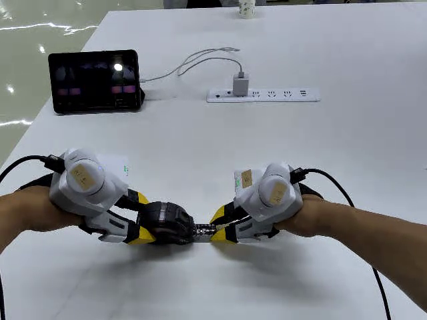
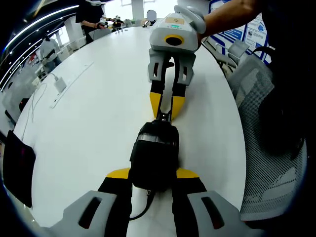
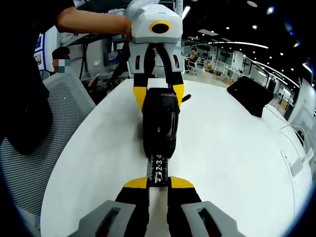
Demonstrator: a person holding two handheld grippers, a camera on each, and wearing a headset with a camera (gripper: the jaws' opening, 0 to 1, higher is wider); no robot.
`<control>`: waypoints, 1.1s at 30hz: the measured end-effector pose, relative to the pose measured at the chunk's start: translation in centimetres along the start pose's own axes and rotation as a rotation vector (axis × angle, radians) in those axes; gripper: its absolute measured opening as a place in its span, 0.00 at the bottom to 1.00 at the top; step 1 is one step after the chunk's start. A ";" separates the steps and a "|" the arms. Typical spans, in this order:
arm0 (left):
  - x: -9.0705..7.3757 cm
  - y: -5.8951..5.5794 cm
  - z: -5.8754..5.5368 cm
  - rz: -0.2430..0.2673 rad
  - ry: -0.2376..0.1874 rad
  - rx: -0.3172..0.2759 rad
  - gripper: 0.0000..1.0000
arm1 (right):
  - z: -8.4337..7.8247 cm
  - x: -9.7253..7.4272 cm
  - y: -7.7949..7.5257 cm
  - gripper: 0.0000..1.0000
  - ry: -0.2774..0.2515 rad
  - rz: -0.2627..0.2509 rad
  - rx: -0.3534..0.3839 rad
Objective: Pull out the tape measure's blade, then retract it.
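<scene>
Left tool (image 1: 141,217) — clamped on the black tape measure (image 1: 168,221), which rests on the worktop (image 1: 280,153) between both tools. Right tool (image 1: 219,225) — pinching the blade (image 3: 158,171) tip, short length out. Advised: keep the left steady and draw the right straight back, level, without twisting.

Blade (image 3: 158,170) tip hidden in right tongs (image 3: 158,184), cup (image 1: 247,8) cut at top edge

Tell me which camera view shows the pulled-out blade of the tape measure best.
The right gripper view: the blade lies close, its numbers readable, pinched by the right hand-held gripper. The head view shows a short strip beside the case. In the left gripper view the case hides nearly all of it.
</scene>
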State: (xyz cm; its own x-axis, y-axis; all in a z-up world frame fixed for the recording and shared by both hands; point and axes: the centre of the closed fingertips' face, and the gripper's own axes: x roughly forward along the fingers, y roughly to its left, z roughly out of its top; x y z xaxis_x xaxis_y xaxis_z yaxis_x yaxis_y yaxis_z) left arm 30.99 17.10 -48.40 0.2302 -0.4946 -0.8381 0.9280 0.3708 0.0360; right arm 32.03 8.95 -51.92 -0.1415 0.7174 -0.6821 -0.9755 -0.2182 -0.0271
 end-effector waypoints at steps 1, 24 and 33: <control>0.0 0.0 0.0 0.000 0.000 0.000 0.25 | 0.0 -0.1 0.0 0.09 0.001 0.000 0.001; 0.1 0.1 -0.1 0.007 0.000 -0.011 0.25 | -2.1 -2.2 0.1 0.09 0.025 -0.012 0.009; 0.2 0.3 -0.2 0.009 -0.001 -0.016 0.25 | -2.9 -3.2 0.1 0.09 0.033 -0.019 0.016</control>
State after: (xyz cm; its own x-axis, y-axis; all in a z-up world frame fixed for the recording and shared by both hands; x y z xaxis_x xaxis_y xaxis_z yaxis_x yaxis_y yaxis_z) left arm 31.27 17.30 -48.69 0.2390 -0.4923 -0.8370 0.9211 0.3877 0.0349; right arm 32.86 4.70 -51.91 -0.1178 0.6988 -0.7056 -0.9806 -0.1941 -0.0285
